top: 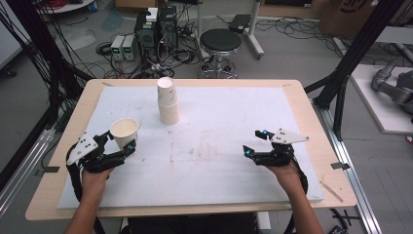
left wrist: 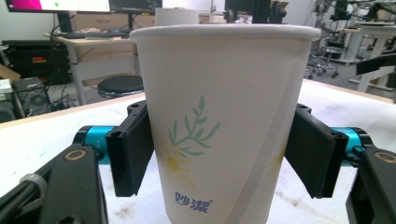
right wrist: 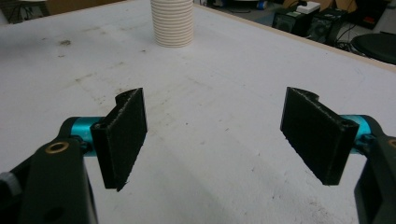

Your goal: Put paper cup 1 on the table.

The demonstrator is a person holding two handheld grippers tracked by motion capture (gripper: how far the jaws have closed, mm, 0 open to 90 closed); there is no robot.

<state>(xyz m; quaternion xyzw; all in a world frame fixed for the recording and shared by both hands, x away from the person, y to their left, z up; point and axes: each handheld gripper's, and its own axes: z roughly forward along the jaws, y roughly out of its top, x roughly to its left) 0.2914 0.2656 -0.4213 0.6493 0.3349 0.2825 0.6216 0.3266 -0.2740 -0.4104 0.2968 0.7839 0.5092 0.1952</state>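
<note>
A white paper cup with a green sprig and flower print stands upright at the left of the white mat. My left gripper is shut on it, and in the left gripper view both black pads lie against the cup's sides. A stack of paper cups stands at the middle back of the mat, far ahead in the right gripper view. My right gripper hovers low at the right side of the mat. It is open with only bare mat between its pads.
The white mat covers a wooden table and shows brown stains near its middle. Behind the table are a black stool, computer cases and cables on the floor. Black frame posts flank the table.
</note>
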